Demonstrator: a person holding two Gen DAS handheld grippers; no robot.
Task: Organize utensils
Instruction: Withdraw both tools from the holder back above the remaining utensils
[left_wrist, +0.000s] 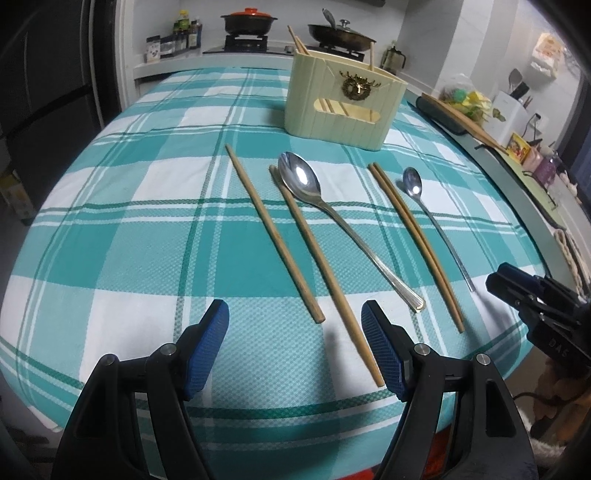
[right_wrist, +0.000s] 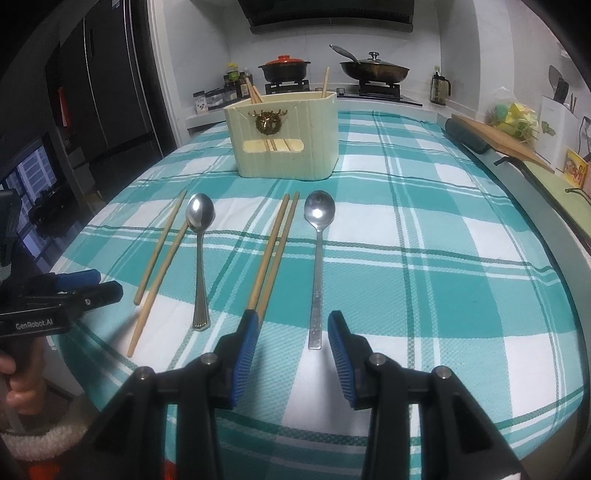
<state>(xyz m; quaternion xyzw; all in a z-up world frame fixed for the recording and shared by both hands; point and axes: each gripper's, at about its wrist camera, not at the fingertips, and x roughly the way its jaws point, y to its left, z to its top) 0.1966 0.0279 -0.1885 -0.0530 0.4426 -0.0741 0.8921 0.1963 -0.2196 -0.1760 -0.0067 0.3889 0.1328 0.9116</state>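
Both grippers empty: left gripper (left_wrist: 293, 345) wide, right gripper (right_wrist: 291, 352) narrower, over flat spoon (right_wrist: 317, 273) handle. We judge: straddle handle squarely, pinch, lift toward holder (right_wrist: 286, 136) behind the utensils.

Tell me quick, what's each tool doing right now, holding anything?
Left tool: open, holding nothing; a chopstick lies on the cloth between its fingers.
Right tool: open, holding nothing, just over a spoon handle.

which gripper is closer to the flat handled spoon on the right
Right. The right gripper hovers with open jaws either side of the flat-handled spoon handle end; the left gripper sits over the separate chopsticks, farther left.
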